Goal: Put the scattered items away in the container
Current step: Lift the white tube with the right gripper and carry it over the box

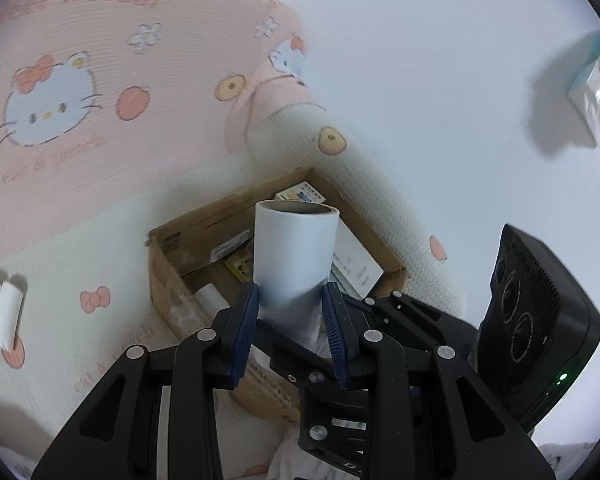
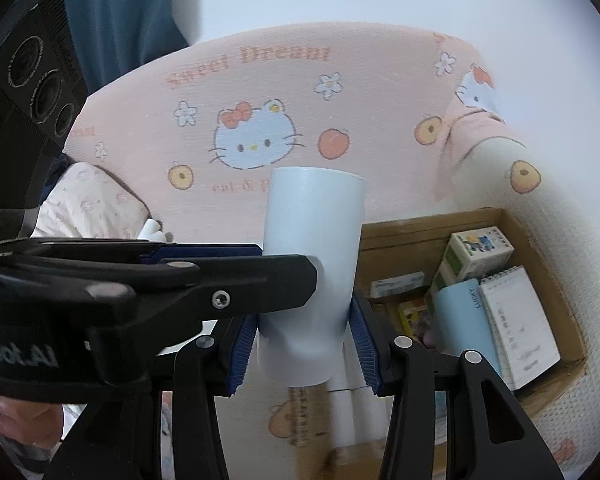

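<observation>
The white roll [image 1: 296, 248] stands upright above the cardboard box [image 1: 220, 216], held by both grippers. The left gripper [image 1: 294, 312] clamps its blue pads on the lower part, and the right gripper [image 2: 304, 344] clamps the same roll, its jaws wider.

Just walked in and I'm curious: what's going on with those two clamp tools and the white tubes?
A person is tidying a bed with two hand-held grippers. The left gripper grips one white roll above the cardboard box. The right gripper grips another white roll beside the box, which already holds a notepad and small cartons.
</observation>
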Demonstrator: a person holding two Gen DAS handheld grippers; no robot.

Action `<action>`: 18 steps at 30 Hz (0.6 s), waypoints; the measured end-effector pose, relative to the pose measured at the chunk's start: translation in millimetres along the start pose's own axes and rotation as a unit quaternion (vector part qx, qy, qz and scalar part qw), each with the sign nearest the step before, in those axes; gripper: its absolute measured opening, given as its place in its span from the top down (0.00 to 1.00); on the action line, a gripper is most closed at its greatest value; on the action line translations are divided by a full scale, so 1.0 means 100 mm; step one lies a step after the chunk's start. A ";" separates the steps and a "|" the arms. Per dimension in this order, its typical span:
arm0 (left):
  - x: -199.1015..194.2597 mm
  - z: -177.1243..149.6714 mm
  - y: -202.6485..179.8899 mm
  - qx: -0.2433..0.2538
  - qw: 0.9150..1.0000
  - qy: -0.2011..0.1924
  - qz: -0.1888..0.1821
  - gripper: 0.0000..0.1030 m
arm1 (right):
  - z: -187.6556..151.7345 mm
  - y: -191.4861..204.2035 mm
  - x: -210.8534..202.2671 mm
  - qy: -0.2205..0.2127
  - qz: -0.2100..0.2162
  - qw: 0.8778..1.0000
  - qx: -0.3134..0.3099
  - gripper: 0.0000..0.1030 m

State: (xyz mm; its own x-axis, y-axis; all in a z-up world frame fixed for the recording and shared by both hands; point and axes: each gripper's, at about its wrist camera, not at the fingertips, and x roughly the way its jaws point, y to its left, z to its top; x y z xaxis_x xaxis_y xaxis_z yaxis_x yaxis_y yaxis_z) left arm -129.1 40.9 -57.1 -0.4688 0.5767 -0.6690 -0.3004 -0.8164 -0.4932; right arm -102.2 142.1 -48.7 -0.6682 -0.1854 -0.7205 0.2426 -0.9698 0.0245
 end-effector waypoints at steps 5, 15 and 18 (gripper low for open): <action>0.29 0.11 -0.12 0.003 1.000 0.022 0.002 0.66 | 0.02 -0.32 0.07 0.017 0.002 1.000 0.024 0.58; 0.78 0.28 -0.09 -0.021 0.996 0.083 0.023 0.66 | 0.01 -0.76 0.36 0.064 0.034 0.995 0.067 0.59; 1.00 0.30 0.00 -0.039 0.991 0.119 0.042 0.66 | 0.00 -0.85 0.59 0.100 0.049 0.991 0.072 0.59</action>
State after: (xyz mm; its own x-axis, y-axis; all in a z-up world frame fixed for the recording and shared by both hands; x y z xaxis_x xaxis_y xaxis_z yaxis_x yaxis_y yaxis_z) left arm -201.0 97.9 -106.8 -0.2775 0.5049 -0.8174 -0.1993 -0.8625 -0.4652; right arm -162.3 213.8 -93.0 -0.4902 -0.2592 -0.8322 0.1867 -0.9638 0.1903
